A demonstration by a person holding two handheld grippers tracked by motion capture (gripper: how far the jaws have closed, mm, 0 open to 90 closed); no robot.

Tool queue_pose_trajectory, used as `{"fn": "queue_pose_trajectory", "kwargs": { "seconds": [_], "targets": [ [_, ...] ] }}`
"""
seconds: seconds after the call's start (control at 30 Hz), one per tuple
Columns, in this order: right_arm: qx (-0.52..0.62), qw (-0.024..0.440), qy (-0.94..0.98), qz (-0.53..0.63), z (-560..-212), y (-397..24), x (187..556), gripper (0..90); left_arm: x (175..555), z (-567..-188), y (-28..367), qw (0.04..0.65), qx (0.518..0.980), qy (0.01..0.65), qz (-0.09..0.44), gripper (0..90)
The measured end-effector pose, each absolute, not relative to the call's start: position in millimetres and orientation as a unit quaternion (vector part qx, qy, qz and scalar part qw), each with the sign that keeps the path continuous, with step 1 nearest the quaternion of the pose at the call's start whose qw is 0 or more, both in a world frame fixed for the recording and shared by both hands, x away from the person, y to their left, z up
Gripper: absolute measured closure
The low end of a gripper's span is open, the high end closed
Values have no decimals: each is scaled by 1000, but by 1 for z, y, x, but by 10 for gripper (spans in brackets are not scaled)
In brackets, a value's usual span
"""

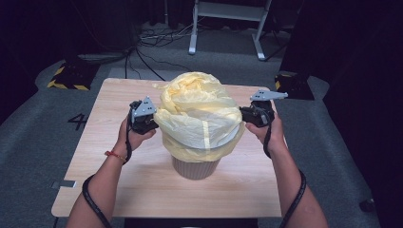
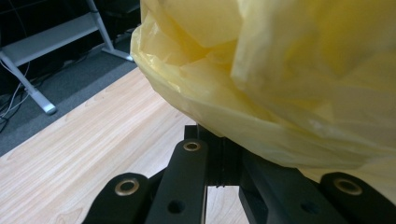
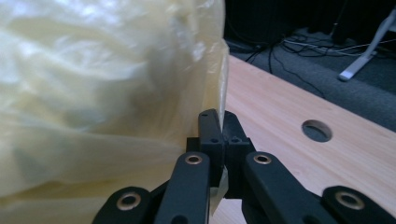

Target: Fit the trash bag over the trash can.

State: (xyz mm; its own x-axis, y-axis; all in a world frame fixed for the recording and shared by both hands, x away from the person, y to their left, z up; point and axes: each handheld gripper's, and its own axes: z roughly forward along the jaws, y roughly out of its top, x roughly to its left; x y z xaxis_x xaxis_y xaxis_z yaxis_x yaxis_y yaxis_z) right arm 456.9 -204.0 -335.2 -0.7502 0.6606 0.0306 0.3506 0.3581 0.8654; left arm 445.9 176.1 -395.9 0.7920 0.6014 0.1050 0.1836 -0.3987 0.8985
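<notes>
claws: 2 (image 1: 154, 121) (image 1: 241, 113) | yellow bag: 1 (image 1: 199, 111) | bin: 1 (image 1: 196, 168) | table: 1 (image 1: 119, 185)

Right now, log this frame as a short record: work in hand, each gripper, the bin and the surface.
work: fitting a yellow bag over a bin
left gripper: shut on the bag's left side
right gripper: shut, a strip of the film pinched between its jaws
bag: puffed up, hem draped over the rim
bin: grey, ribbed, upright
table: light wood
</notes>
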Motion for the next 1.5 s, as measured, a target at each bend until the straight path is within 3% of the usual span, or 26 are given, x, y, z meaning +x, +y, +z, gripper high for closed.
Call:
{"fn": "queue_pose_trajectory", "kwargs": {
  "seconds": [0.5, 0.73, 1.03, 1.3, 1.5],
  "targets": [
    [308, 132, 811, 480, -365, -206, 451, 900, 433, -419, 184, 487, 817, 240, 195, 899],
    [304, 156, 813, 471, -363, -211, 445, 880, 427, -421, 189, 487, 811, 248, 208, 896],
    [298, 198, 804, 475, -359, -229, 432, 592, 419, -422, 200, 501, 796, 261, 215, 785],
    [279, 215, 799, 488, -358, -242, 419, 475, 408, -425, 206, 501, 795, 264, 218, 662],
    [288, 218, 789, 497, -355, -249, 414, 327, 402, -427, 211, 498, 797, 267, 213, 604]
  ]
}}
